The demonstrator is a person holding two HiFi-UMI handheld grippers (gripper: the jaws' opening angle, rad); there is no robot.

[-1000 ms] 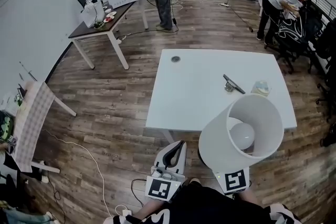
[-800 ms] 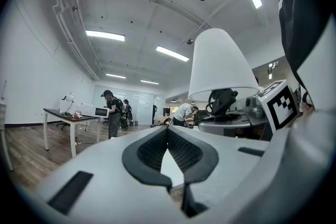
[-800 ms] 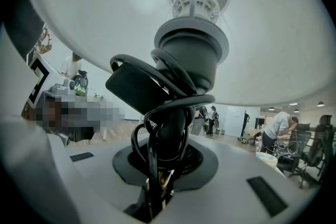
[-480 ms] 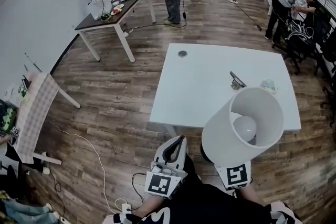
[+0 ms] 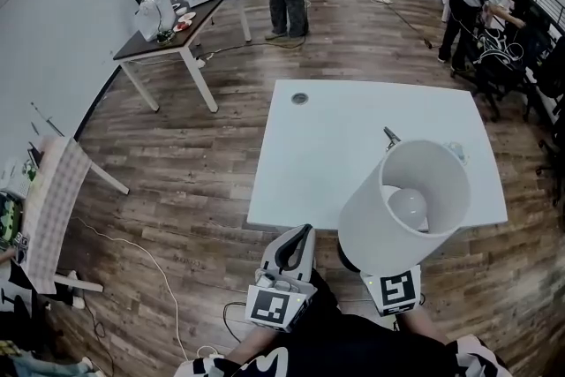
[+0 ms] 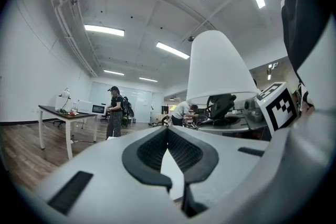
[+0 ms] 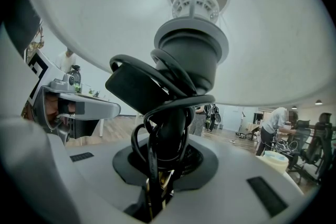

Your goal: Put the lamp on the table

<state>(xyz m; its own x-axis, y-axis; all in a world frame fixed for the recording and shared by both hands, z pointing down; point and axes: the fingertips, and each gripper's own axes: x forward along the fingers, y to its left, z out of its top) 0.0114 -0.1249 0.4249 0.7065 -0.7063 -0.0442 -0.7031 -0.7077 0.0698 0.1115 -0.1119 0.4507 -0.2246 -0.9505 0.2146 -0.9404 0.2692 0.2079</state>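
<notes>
Your right gripper (image 7: 167, 165) grips the lamp (image 5: 404, 207) by its stem, wound with cord (image 7: 178, 104) — visible only in its own view. The head view places the lamp above the near edge of the table (image 5: 327, 146). Your left gripper (image 6: 167, 129) is closed — empty.

Plain off-white is shown on the cone-shaped fabric lamp shade (image 5: 371, 225), and white on the round bulb (image 5: 408, 206) inside it. Black is seen on the lamp's coiled rubber cord (image 7: 157, 107) and its stem. The square tabletop (image 5: 327, 154) is finished in plain white. Light grey bodies with black pads are seen on the left hand-held gripper (image 5: 305, 232) and the right hand-held gripper (image 7: 167, 162). A black-and-white square pattern is printed on the marker cube (image 5: 269, 310). The wooden plank floor (image 5: 177, 154) is streaked in brown grain. A pale check is carried by the hanging cloth (image 5: 48, 207).
</notes>
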